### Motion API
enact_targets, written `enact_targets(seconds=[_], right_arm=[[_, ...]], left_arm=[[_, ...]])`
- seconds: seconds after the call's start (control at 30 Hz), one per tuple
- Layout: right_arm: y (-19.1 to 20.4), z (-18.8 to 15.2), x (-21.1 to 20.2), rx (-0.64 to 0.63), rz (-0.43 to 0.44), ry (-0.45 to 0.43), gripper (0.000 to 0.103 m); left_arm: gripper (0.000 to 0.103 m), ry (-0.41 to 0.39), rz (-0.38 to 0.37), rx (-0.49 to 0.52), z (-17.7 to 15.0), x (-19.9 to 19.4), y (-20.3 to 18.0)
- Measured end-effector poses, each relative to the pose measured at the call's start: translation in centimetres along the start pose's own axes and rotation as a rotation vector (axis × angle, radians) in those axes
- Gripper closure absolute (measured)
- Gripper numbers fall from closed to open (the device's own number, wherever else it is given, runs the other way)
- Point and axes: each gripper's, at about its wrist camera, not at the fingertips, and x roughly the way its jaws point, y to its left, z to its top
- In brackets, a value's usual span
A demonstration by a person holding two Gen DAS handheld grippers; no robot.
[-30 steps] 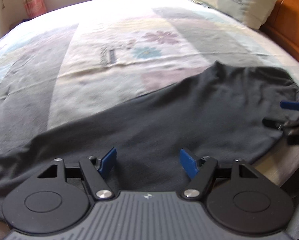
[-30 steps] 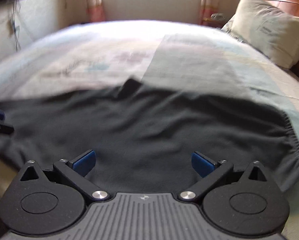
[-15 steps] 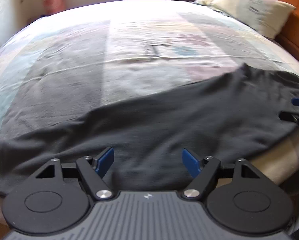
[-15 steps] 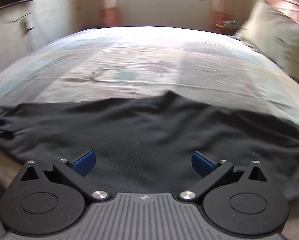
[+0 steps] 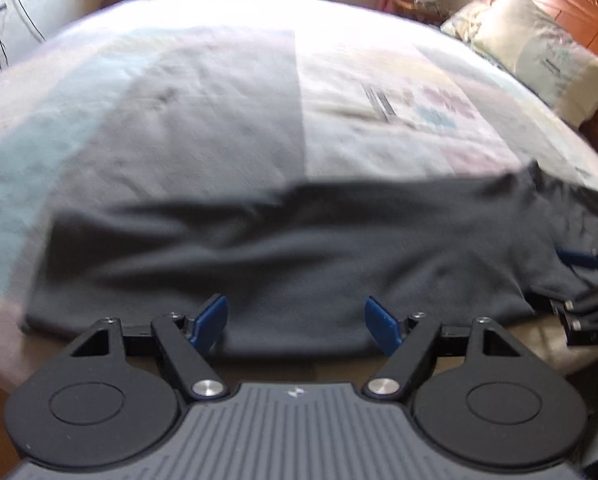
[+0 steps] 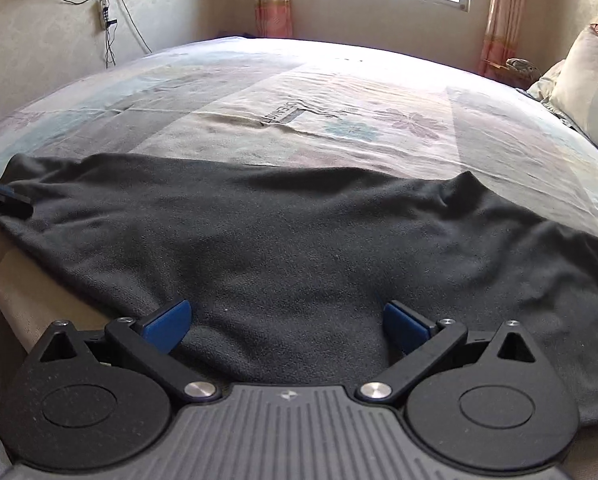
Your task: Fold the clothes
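Both our grippers have slid leftward along one dark grey fleece garment [image 6: 299, 248] on the bed [image 6: 339, 92]; left gripper [image 5: 297, 318] and right gripper [image 6: 287, 322] spread, pinching nothing; one pillow [image 5: 539, 52].

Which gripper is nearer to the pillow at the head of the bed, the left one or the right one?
Right. The right gripper hovers over the dark garment on the side toward the pillow; the left gripper is at the garment's far end, farther from the pillow.
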Motion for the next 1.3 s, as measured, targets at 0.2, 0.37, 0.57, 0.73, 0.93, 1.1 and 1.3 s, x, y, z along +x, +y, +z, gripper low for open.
enact_targets(seconds=[0.2,0.37,0.57,0.73,0.93,1.1,1.3], right_arm=[[0.3,0.0,0.1,0.008,-0.021,-0.007,0.000],[0.4,-0.2,0.1,0.014,-0.028,-0.020,0.000],[0.3,-0.2,0.1,0.017,-0.030,-0.022,0.000],[0.5,-0.4,0.1,0.026,-0.041,-0.038,0.000],[0.4,-0.5,0.1,0.020,-0.033,-0.043,0.000],[0.5,-0.6,0.1,0.026,-0.041,-0.046,0.000],[0.7,-0.5,0.0,0.032,-0.049,-0.041,0.000]], left_arm=[[0.026,-0.037,-0.143,-0.061,3.0,2.4,1.2],[0.027,-0.031,-0.064,-0.108,4.0,5.5,2.4],[0.027,-0.094,-0.052,-0.180,4.2,3.2,3.7],[0.023,-0.098,-0.151,-0.134,1.2,1.4,2.3],[0.021,-0.095,-0.121,-0.201,-2.8,0.7,2.5],[0.021,-0.098,-0.072,-0.144,-1.4,-0.8,3.2],[0.021,-0.139,-0.075,-0.207,1.3,0.7,6.4]])
